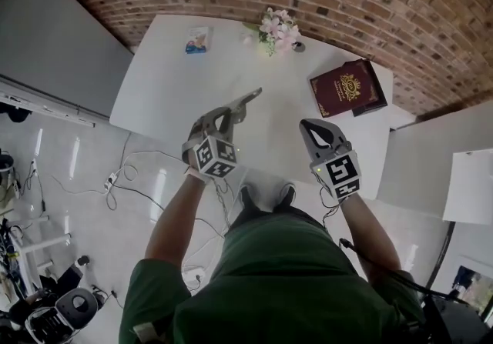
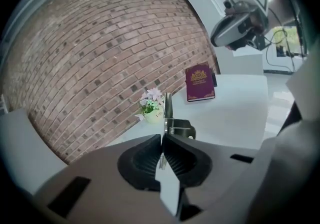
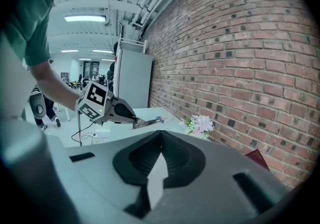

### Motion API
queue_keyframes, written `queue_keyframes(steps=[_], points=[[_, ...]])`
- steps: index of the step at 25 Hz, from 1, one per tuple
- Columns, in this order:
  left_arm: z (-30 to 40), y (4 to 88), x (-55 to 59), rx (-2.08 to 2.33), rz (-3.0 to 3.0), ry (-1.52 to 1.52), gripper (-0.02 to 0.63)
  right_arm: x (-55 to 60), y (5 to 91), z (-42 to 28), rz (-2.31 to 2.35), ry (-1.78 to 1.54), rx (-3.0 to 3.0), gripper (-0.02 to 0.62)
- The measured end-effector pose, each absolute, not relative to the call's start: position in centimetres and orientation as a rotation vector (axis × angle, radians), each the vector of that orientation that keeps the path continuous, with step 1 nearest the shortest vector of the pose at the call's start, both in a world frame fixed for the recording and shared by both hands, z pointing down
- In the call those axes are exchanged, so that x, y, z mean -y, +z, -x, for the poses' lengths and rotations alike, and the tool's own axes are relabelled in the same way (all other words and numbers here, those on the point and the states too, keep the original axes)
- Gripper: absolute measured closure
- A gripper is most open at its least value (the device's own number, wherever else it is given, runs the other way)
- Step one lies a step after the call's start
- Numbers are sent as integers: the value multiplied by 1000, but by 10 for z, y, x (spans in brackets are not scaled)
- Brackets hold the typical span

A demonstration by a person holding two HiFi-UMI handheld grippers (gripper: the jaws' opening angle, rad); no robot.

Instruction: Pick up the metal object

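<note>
My left gripper [image 2: 162, 139] clamps the metal object [image 2: 168, 109], whose long axis extends from the jaws toward the flowers [image 2: 151, 101]. My right gripper [image 3: 161, 134] is closed and empty.

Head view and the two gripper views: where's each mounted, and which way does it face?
Head view: on the person's head, looking steeply down at the white table; shows both forearms, green shirt, left gripper and right gripper.
Left gripper view: on the left gripper, looking along jaws shut on the metal object toward the brick wall; right gripper at upper right.
Right gripper view: on the right gripper, looking along shut, empty jaws toward the wall; left arm and left gripper show.
Shared: all three see the flowers.
</note>
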State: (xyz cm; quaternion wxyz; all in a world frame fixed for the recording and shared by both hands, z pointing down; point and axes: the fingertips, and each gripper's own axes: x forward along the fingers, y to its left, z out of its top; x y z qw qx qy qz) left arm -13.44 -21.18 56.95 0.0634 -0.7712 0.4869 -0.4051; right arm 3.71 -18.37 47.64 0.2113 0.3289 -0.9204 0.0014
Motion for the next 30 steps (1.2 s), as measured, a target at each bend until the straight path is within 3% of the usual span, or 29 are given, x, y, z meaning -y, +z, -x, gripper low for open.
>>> queue_keyframes(steps=[23,30], points=[[123,427,161,-1874,2522,-519,592,194,401,-43,-1036,76,2758,592],[112,388,160,-1879,2676,-145,592,196,381,-51,-1068,138,2823,592]])
